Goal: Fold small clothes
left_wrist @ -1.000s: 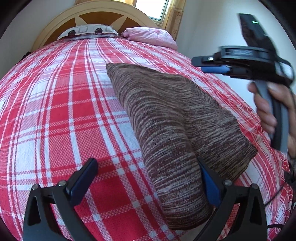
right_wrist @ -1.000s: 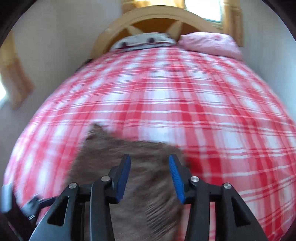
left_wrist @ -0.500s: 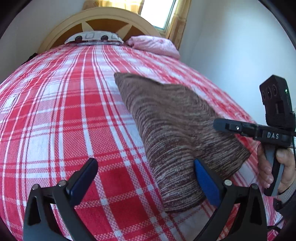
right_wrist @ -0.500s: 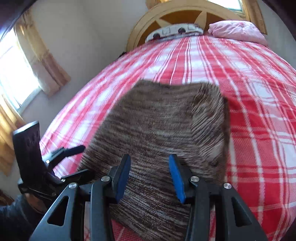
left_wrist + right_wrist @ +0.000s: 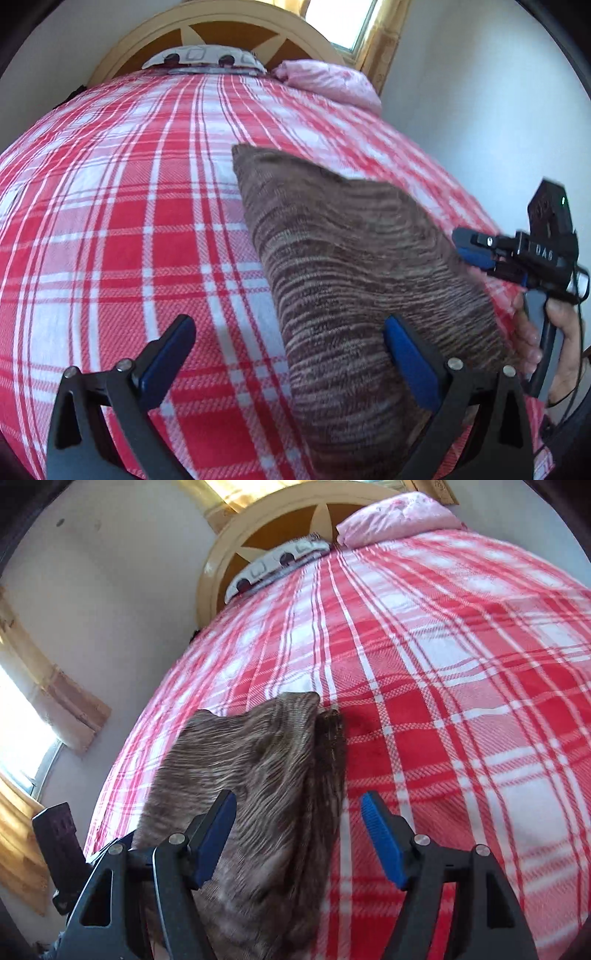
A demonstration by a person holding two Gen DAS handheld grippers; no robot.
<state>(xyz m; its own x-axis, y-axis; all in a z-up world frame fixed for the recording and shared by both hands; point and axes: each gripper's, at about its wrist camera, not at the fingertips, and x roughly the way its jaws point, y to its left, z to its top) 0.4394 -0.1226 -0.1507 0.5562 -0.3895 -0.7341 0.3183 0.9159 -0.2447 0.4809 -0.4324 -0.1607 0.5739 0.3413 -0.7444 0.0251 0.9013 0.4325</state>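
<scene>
A brown striped knitted garment (image 5: 343, 266) lies folded on the red and white checked bedspread (image 5: 129, 229). My left gripper (image 5: 288, 354) is open just above the bed, its right finger over the garment's near edge, its left finger over bare bedspread. My right gripper (image 5: 299, 823) is open over the garment's (image 5: 255, 775) right folded edge. It also shows in the left wrist view (image 5: 476, 251) at the garment's right side, held by a hand. Neither gripper holds anything.
A pink pillow (image 5: 332, 83) and a patterned pillow (image 5: 203, 59) lie against the wooden headboard (image 5: 221, 29). A white wall runs along the bed's right side. A window with yellow curtains (image 5: 22, 775) is on the left.
My right gripper has opened wider and swung toward the garment's right edge. My left gripper has come a little closer to the garment's near edge. The garment lies as before.
</scene>
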